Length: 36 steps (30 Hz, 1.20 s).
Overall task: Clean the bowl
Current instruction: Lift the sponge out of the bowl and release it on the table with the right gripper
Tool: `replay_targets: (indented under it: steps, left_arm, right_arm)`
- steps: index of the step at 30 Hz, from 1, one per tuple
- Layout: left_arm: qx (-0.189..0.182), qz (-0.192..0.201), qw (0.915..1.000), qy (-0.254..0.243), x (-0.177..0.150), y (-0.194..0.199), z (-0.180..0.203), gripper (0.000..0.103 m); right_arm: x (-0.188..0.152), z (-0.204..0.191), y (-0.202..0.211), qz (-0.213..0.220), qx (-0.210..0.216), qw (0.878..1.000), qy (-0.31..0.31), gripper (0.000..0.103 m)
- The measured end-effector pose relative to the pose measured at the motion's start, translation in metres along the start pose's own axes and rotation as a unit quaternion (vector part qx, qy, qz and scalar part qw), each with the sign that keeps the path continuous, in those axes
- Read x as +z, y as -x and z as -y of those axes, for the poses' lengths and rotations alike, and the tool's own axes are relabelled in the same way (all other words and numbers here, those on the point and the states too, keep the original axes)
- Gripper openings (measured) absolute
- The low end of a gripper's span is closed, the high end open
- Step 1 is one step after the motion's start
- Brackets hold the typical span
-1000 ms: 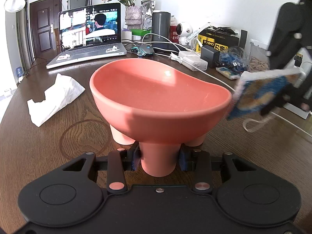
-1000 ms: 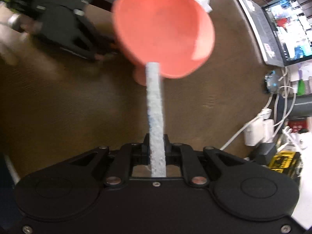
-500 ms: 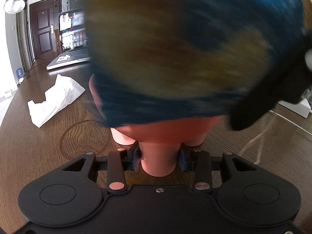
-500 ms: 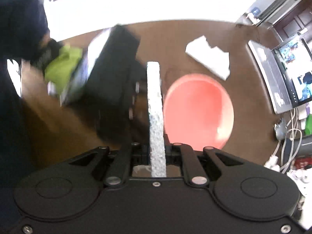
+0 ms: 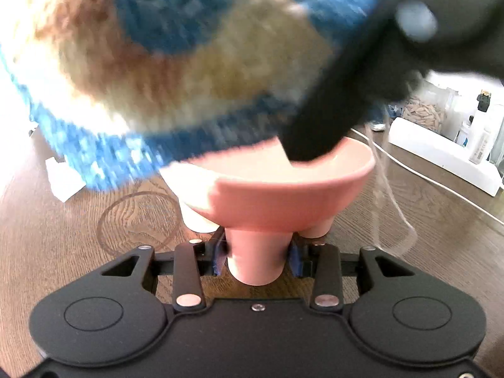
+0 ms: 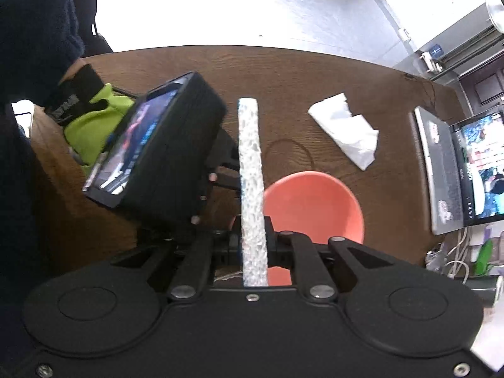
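Note:
A pink footed bowl (image 5: 283,198) stands on the brown wooden table, and my left gripper (image 5: 256,256) is shut on its nearest foot. From above, the bowl (image 6: 318,208) appears empty. My right gripper (image 6: 253,245) is shut on a flat sponge cloth (image 6: 250,173), held edge-on. In the left wrist view that cloth (image 5: 176,63) shows a blurred blue and tan face that fills the upper picture just above the bowl's rim. The right gripper's black finger (image 5: 318,126) reaches down over the bowl's mouth. Much of the bowl's inside is hidden behind the cloth.
A crumpled white tissue (image 6: 346,129) lies on the table beyond the bowl. An open laptop (image 6: 456,170) sits at the right. A white box (image 5: 441,154) and cables (image 5: 419,173) lie to the bowl's right. A hand in a green glove (image 6: 94,119) holds the left gripper.
The right gripper has carried the cloth from beside the bowl's right rim to over its near side. The cloth now covers most of the left wrist view. The bowl and left gripper stayed still.

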State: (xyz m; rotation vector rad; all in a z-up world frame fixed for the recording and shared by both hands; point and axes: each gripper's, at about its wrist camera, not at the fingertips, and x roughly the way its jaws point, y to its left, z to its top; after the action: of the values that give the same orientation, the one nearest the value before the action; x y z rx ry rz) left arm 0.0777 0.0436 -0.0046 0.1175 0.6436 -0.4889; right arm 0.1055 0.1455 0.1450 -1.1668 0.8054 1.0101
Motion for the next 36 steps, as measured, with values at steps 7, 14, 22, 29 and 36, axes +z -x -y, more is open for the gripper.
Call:
replay_targets:
  steps: [7, 14, 22, 29, 36]
  left_arm:
    - [0.003, 0.0, 1.0, -0.003, 0.0, -0.001, -0.002, 0.038]
    - [0.004, 0.001, 1.0, -0.004, -0.003, 0.003, 0.002, 0.038]
    - [0.005, 0.001, 1.0, -0.005, -0.001, 0.007, 0.006, 0.038]
    - [0.005, 0.001, 1.0, -0.005, -0.002, 0.008, 0.005, 0.038]
    - [0.004, 0.001, 1.0, -0.004, -0.002, 0.008, 0.005, 0.038]
  right_arm:
    - [0.009, 0.011, -0.001, -0.009, -0.012, 0.999, 0.039, 0.011]
    - [0.019, 0.037, -0.021, -0.048, -0.008, 0.995, 0.093, 0.011]
    - [0.031, 0.045, -0.046, -0.063, 0.001, 0.987, 0.15, 0.011]
    - [0.025, 0.066, -0.065, -0.097, -0.012, 0.981, 0.169, 0.011]
    - [-0.005, 0.099, -0.072, -0.122, -0.032, 0.984, 0.126, 0.011]
